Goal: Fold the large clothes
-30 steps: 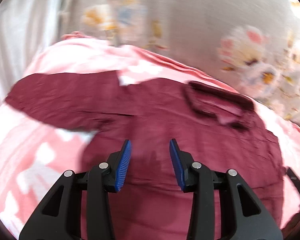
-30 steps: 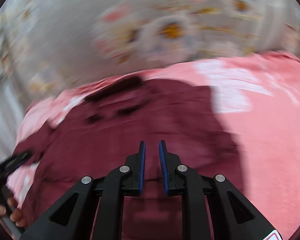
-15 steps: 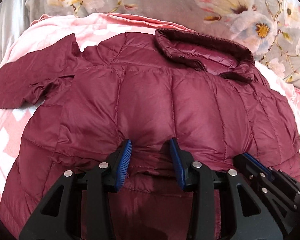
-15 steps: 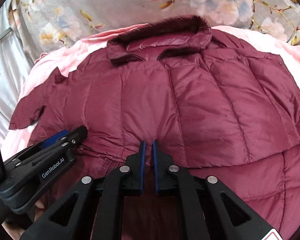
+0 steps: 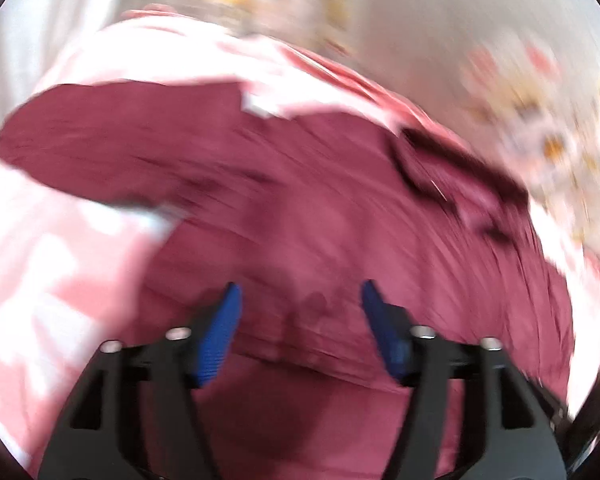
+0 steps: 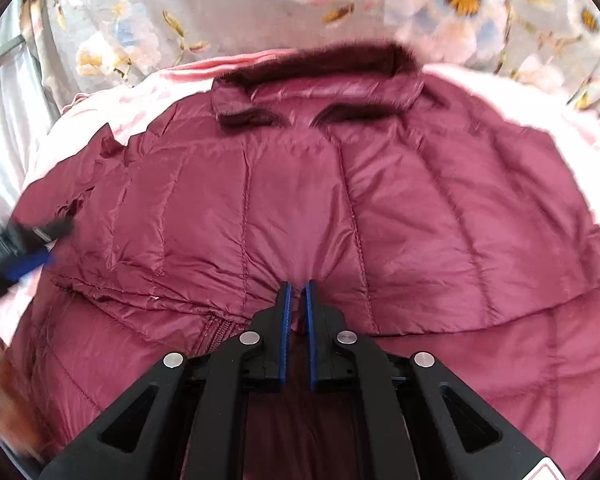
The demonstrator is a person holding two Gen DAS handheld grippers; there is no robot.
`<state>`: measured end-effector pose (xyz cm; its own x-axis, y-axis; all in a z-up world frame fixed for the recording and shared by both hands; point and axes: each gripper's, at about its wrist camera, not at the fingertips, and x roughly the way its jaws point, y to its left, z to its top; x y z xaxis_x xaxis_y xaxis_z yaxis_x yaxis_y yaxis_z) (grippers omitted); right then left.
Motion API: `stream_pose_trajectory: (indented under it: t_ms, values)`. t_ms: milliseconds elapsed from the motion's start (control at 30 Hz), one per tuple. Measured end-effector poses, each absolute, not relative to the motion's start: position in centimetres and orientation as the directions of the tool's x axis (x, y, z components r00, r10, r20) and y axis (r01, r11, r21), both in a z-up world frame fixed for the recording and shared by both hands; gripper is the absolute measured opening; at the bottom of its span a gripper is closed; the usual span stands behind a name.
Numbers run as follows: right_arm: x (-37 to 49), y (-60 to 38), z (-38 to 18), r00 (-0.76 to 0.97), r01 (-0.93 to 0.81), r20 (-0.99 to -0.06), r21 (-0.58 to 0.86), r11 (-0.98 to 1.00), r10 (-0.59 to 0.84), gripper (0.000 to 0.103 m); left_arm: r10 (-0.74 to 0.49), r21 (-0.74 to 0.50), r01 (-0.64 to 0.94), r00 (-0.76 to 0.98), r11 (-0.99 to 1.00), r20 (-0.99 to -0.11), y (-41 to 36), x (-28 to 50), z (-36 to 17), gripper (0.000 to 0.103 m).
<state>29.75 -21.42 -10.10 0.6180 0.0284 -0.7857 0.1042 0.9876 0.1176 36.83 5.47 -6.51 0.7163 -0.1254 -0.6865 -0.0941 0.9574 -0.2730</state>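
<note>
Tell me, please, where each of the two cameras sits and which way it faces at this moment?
Left wrist: sits on the left gripper, jaws wide apart, facing a motion-blurred maroon jacket on the pink blanket.
Right wrist: sits on the right gripper, jaws nearly closed at a jacket fold, facing the collar and floral cover; the left gripper shows blurred at left.
Shared: jacket, collar, pink blanket, floral cover.

A pink blanket (image 6: 100, 116) with pale patches covers the bed. Behind it lies a grey sheet (image 6: 228, 4) printed with flowers, and white fabric (image 6: 4, 128) shows at the far left edge.
</note>
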Motion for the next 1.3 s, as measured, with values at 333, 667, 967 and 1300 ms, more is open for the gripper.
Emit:
stream_pose_trajectory:
  t_ms: [333, 667, 967, 1300]
  values:
    - [28.5, -15.0, -7.9, 0.661, -0.013, -0.739, 0.159, 0.987, 0.127, 0.015, 0.156, -0.364, -0.536, 0.697, 0.762, -0.7, 29.5, 39.4, -5.7, 0.083]
    - [29.2, -16.4, -10.4, 0.592, 0.069, -0.796, 0.206, 0.976, 0.126, 0.013, 0.188, -0.441, -0.661, 0.659, 0.607, -0.728, 38.7, 41.4, -10.3, 0.082]
    - [29.3, -16.3, -10.5, 0.592, 0.074, -0.796, 0.212, 0.974, 0.128, 0.013, 0.186, -0.381, -0.598, 0.674, 0.705, -0.715, 37.7, 44.1, -9.3, 0.003]
    - [28.5, -17.0, -9.9, 0.627, 0.099, -0.771, 0.219, 0.971, 0.11, 0.014, 0.103, -0.25, -0.225, 0.9, 0.942, -0.423, 21.4, 40.7, 5.3, 0.0]
